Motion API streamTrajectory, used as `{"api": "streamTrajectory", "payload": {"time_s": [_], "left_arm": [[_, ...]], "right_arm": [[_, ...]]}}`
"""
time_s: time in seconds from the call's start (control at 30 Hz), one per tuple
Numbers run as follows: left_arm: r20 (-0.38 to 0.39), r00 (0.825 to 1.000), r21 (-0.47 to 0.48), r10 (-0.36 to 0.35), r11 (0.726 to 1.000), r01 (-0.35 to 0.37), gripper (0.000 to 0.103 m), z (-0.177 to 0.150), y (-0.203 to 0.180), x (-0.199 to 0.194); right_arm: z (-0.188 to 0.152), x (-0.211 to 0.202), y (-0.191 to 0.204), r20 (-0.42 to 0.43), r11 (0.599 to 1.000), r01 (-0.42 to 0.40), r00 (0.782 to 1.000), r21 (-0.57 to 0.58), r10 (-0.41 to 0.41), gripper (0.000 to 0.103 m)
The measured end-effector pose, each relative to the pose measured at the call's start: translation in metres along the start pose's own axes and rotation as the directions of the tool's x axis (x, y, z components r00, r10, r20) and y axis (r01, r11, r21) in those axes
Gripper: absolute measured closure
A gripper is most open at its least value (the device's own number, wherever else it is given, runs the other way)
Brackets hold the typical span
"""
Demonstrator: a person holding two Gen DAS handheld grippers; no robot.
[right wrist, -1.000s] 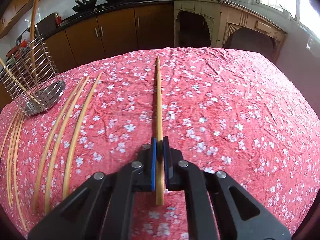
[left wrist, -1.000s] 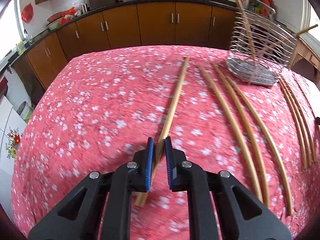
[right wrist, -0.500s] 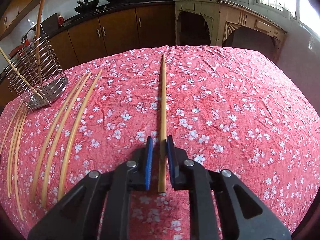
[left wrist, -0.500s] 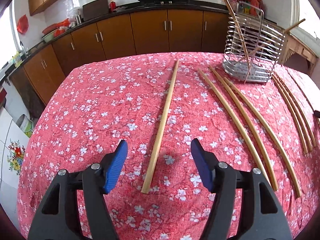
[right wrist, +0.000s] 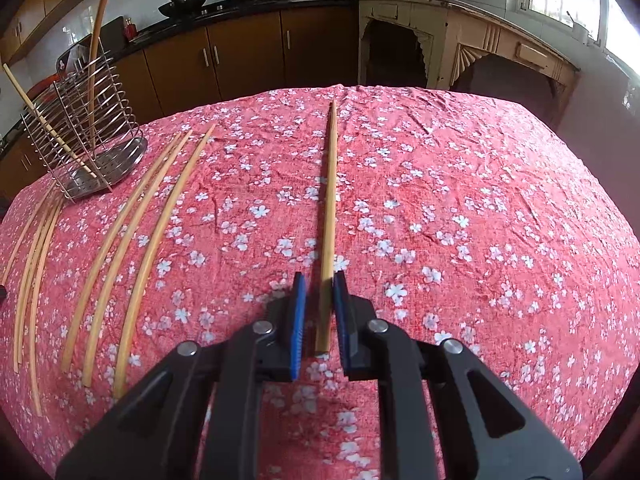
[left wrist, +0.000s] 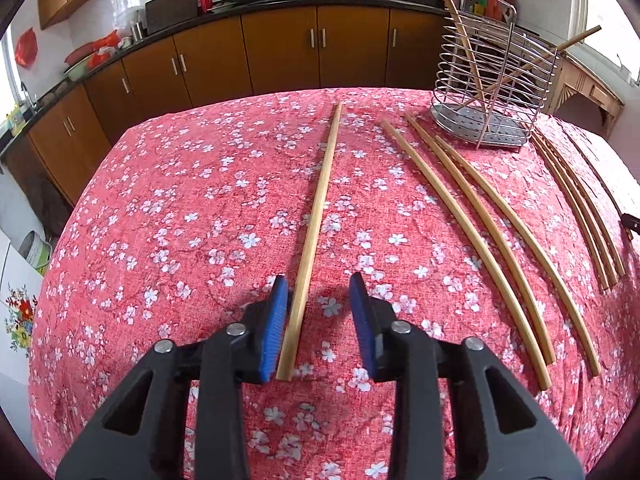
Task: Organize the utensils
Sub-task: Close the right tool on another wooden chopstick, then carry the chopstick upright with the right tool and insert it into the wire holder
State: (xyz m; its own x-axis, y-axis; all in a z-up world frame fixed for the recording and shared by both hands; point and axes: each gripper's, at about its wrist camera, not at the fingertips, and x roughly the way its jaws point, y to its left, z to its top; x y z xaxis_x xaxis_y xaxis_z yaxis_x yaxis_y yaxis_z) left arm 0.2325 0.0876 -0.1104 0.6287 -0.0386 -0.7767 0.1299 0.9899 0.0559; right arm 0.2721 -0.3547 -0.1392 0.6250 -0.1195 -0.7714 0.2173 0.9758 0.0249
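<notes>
Only two chopsticks (left wrist: 472,68) are parked in the rack (left wrist: 492,92); beside it eight are left. Left gripper (left wrist: 320,320) narrowing around one chopstick (left wrist: 316,220), unpinched; right gripper (right wrist: 320,312) barely parted, another chopstick (right wrist: 329,216) loose.

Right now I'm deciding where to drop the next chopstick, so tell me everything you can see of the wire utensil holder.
The wire utensil holder is shiny metal: stacked horizontal wire rings on upright rods above a perforated tray base. It stands upright near the far edge of the red floral tablecloth. Two wooden chopsticks already lean inside it, poking out the top. Neither gripper touches it.
</notes>
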Motion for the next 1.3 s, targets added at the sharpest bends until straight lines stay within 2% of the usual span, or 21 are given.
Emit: {"api": "streamTrajectory", "payload": {"time_s": [0.1, 0.13, 0.17, 0.23, 0.43, 0.67, 0.87, 1.07, 1.17, 1.3], "left_arm": [[0.002, 1.000, 0.008, -0.006, 1.000, 0.006, 0.080, -0.001, -0.003, -0.001], [0.002, 1.000, 0.011, -0.006, 1.000, 0.006, 0.087, -0.001, -0.004, -0.001], [0.003, 1.000, 0.014, -0.004, 1.000, 0.004, 0.089, -0.001, -0.004, -0.001], [0.002, 1.000, 0.018, 0.001, 1.000, -0.002, 0.096, -0.001, -0.005, -0.001], [0.010, 1.000, -0.001, -0.003, 1.000, 0.003, 0.096, -0.007, -0.003, -0.009], [0.101, 0.995, 0.004, -0.013, 1.000, 0.013, 0.096, -0.007, -0.003, -0.044], [0.213, 0.977, -0.015, -0.030, 0.999, 0.034, 0.096, 0.005, -0.005, -0.083], [0.335, 0.942, -0.060, -0.026, 0.997, 0.049, 0.096, 0.028, -0.001, -0.119], [0.375, 0.927, -0.082, -0.017, 0.995, 0.051, 0.096, 0.040, 0.001, -0.130], [0.402, 0.916, -0.091, -0.012, 0.994, 0.054, 0.096, 0.047, 0.001, -0.138]], "right_arm": [[-0.005, -0.004, 0.001, 0.003, 1.000, 0.000, 1.000, -0.001, 0.000, 0.088], [-0.006, -0.005, 0.001, 0.004, 1.000, 0.001, 1.000, -0.001, -0.001, 0.088], [-0.007, -0.006, 0.002, 0.005, 1.000, 0.003, 1.000, -0.004, -0.003, 0.093], [-0.010, -0.009, 0.002, 0.008, 1.000, 0.003, 1.000, -0.007, -0.003, 0.095], [-0.018, -0.020, -0.001, 0.008, 0.999, -0.024, 1.000, 0.030, 0.024, 0.095], [-0.021, -0.054, 0.000, 0.072, 0.999, -0.031, 0.997, 0.033, 0.029, 0.096], [-0.004, -0.100, 0.000, 0.196, 0.999, -0.048, 0.980, 0.023, 0.043, 0.096], [0.020, -0.142, 0.005, 0.320, 0.997, -0.076, 0.945, 0.020, 0.065, 0.096], [0.034, -0.153, 0.007, 0.345, 0.996, -0.088, 0.935, 0.009, 0.080, 0.096], [0.036, -0.155, 0.020, 0.328, 0.998, -0.049, 0.943, -0.038, 0.059, 0.096]]}}
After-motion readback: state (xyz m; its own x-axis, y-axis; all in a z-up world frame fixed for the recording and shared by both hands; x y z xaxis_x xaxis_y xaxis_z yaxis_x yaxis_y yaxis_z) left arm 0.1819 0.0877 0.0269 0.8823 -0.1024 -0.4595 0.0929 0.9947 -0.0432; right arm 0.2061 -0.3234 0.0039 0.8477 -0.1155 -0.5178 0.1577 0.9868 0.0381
